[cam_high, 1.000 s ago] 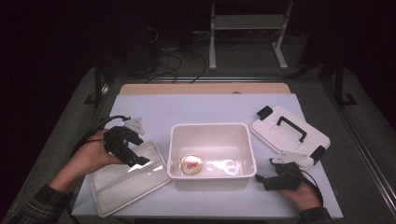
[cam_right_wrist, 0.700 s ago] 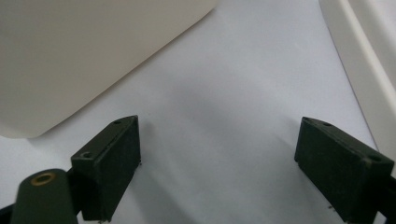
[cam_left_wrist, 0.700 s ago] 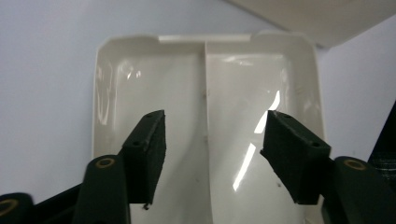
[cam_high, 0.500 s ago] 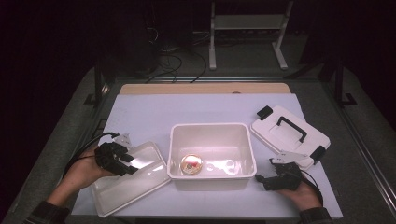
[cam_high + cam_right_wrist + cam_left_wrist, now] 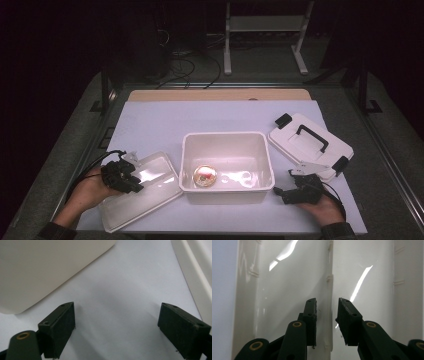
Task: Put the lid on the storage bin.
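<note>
Clear lid [image 5: 137, 187] lies flat near the table's [image 5: 165, 122] front-left corner, just left of the white bin [image 5: 226, 165]; long axis runs diagonal, front-left to back-right. Raised centre ridge [image 5: 330, 297] stands between the jaws in the left gripper view. Left gripper [image 5: 134, 186] over the lid's left end, jaws just been closing, narrow gap, pads [image 5: 311, 315] not yet pressing the ridge. Right gripper [image 5: 279, 192] rests on the table right of the bin, jaws wide apart, empty.

Risk, as judged: thin slick ridge could slip from the pads, or the lid could tip, being gripped off-centre, and strike the bin.
</note>
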